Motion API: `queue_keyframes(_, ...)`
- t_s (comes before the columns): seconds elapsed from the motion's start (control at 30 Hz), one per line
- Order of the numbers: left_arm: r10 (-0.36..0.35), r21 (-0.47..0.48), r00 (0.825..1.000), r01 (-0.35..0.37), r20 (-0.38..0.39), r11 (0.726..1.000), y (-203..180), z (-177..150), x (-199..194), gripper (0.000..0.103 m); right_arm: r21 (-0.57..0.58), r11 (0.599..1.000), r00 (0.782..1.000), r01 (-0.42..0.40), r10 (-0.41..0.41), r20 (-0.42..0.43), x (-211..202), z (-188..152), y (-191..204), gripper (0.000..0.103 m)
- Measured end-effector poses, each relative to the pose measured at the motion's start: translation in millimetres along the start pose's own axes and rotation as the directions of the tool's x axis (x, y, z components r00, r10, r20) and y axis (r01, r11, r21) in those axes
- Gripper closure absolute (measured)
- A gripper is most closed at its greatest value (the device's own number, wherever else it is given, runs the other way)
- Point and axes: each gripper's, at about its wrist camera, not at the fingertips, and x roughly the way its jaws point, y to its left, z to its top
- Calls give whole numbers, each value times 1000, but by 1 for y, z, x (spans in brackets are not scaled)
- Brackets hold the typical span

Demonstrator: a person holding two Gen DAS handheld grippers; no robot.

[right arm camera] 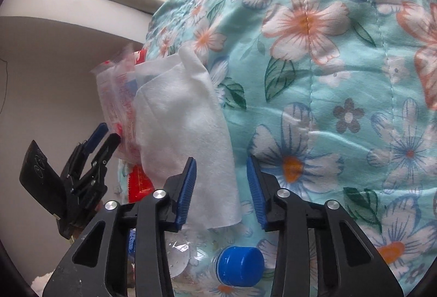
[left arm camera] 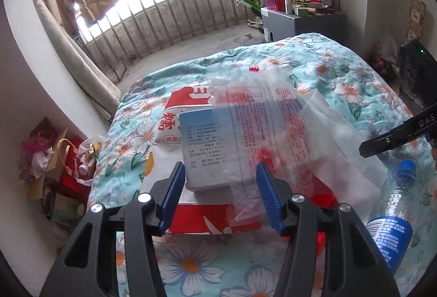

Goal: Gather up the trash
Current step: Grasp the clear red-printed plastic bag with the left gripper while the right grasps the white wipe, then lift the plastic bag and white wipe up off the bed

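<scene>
Trash lies on a floral quilt [left arm camera: 327,70]. A blue-and-white box [left arm camera: 210,149] rests on a red-and-white package [left arm camera: 188,217], partly under a clear printed plastic bag [left arm camera: 262,111]. A white tissue [left arm camera: 336,144] lies to their right. A clear bottle [left arm camera: 393,215] with a blue cap lies at the right edge. My left gripper [left arm camera: 221,187] is open, its jaws on either side of the box's near end. My right gripper [right arm camera: 221,187] is open over the tissue's [right arm camera: 185,127] lower edge, above the bottle cap [right arm camera: 240,264]. The left gripper [right arm camera: 101,138] shows at left there.
A heap of bags and wrappers [left arm camera: 54,160] sits on the floor left of the bed. A grey cabinet [left arm camera: 300,23] with bottles stands beyond the bed. A balcony railing [left arm camera: 177,10] runs behind. A black device [left arm camera: 415,73] stands at right.
</scene>
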Motion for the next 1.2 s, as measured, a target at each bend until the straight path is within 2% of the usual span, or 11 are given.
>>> queue_keyframes(0.07,6,-8,1000,-6,2,1000,6,-1,0,50,3,1000,1000,18,-18,4,-1,-2,-2,82)
queue_keyframes(0.13,26,-9,1000,-26,8,1000,11,-3,-1,50,9,1000,1000,18,-18,7,-2,-6,-6,85)
queue_keyframes(0.2,39,-8,999,-39,14,999,14,-5,-2,55,15,1000,1000,12,-12,11,-5,-8,-11,92)
queue_keyframes(0.3,53,-10,998,-53,16,999,19,-7,-4,71,19,1000,1000,5,-5,20,-8,-12,-14,99)
queue_keyframes(0.37,53,-14,999,-52,11,999,23,-8,-3,88,19,1000,999,-1,1,34,-10,-14,-14,101)
queue_keyframes(0.47,42,-30,999,-42,8,999,29,-10,-3,101,17,1000,997,-21,20,68,-18,-16,-14,102)
queue_keyframes(0.7,-4,-119,997,12,72,993,47,-11,-21,103,30,996,981,-87,81,175,-51,-20,-15,103)
queue_keyframes(0.97,-44,-179,983,76,177,981,57,-2,-56,103,44,987,941,-152,131,311,-95,-28,-19,103)
queue_keyframes(1.07,-106,-174,978,138,182,975,56,-1,-62,103,50,986,928,-157,130,350,-112,-34,-24,103)
queue_keyframes(1.13,-169,-212,972,202,163,956,57,-4,-61,103,54,985,921,-163,132,366,-118,-39,-26,103)
queue_keyframes(1.2,-240,-256,962,266,126,929,57,-9,-56,93,58,984,919,-169,136,371,-121,-45,-27,103)
